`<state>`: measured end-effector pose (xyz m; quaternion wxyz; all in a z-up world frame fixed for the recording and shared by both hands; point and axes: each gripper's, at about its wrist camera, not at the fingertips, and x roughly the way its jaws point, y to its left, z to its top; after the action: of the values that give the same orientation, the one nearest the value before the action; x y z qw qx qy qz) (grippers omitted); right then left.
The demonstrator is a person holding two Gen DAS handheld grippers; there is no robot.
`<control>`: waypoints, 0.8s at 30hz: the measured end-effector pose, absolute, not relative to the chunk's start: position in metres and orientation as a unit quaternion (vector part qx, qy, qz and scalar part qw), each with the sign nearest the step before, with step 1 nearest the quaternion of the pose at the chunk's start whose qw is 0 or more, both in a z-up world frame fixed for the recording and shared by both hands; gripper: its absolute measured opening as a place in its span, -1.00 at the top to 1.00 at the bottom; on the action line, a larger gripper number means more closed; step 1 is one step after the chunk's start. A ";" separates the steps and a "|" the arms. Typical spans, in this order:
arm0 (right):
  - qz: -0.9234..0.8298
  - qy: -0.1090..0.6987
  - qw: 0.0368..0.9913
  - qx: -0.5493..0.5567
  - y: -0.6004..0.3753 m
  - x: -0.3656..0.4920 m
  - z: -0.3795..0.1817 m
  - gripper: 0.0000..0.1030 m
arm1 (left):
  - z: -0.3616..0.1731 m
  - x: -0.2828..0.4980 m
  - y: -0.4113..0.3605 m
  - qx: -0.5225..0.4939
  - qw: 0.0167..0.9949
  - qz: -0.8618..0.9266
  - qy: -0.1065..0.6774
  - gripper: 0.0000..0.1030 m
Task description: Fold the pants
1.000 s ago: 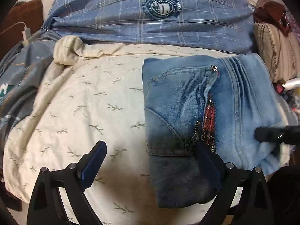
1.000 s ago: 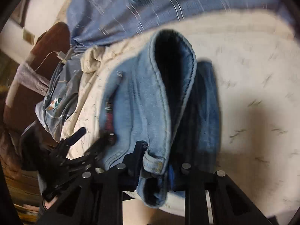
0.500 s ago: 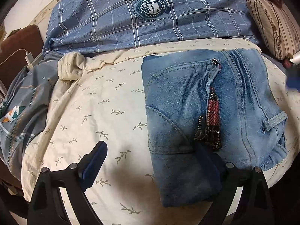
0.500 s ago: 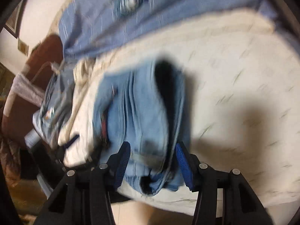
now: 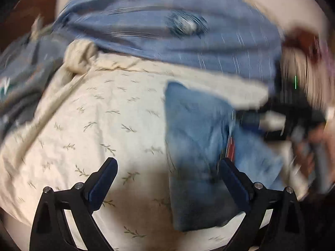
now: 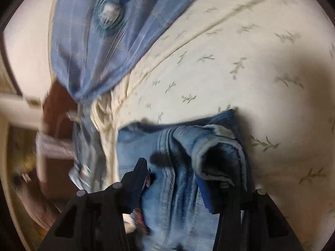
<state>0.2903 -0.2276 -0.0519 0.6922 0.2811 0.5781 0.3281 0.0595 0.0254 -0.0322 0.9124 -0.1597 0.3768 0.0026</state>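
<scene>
The folded blue jeans point(image 5: 201, 146) lie on the cream leaf-print bedsheet point(image 5: 108, 125), right of centre in the blurred left wrist view. My left gripper point(image 5: 167, 177) is open just above the sheet, its right finger over the jeans' near left part. In the right wrist view the jeans point(image 6: 184, 167) fill the lower middle, with an open cuff bunched on top. My right gripper point(image 6: 173, 179) is open, fingers astride the denim. It shows as a dark blur in the left wrist view point(image 5: 293, 117) at the jeans' right edge.
A blue plaid pillow point(image 5: 167, 31) with a round badge lies across the back of the bed. A grey-blue garment point(image 5: 18, 79) is heaped at the left edge. A striped cushion point(image 5: 303, 71) sits at the right. Brown furniture point(image 6: 58, 129) stands beside the bed.
The right gripper opened, letting go of the jeans' edge, and now sits over the denim with its fingers wide. The left gripper stayed open; both cameras are moving fast.
</scene>
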 end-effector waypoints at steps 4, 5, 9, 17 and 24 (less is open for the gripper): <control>0.320 0.582 0.682 0.307 -0.236 0.292 -0.056 0.00 | -0.054 0.066 0.059 -0.274 0.868 -0.011 0.415 -0.89; 0.320 0.583 0.686 0.295 -0.244 0.288 -0.051 -0.02 | -0.060 0.067 0.060 -0.284 0.859 -0.018 0.425 -0.89; 0.359 0.530 0.729 0.240 -0.237 0.262 0.001 -0.14 | -0.065 0.063 0.046 -0.301 0.843 -0.082 0.439 -0.89; 0.311 0.560 0.747 0.177 -0.223 0.279 -0.033 -0.49 | -0.095 0.069 0.027 -0.374 0.776 -0.128 0.491 -0.89; 0.315 0.568 0.744 0.157 -0.218 0.282 -0.033 -0.49 | -0.036 0.053 -0.021 -0.182 0.880 -0.060 0.434 0.37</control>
<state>0.2819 -0.2183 -0.0328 0.7437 0.1570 0.5684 0.3149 0.0526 -0.0211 -0.0362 0.8804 -0.1822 0.4337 -0.0599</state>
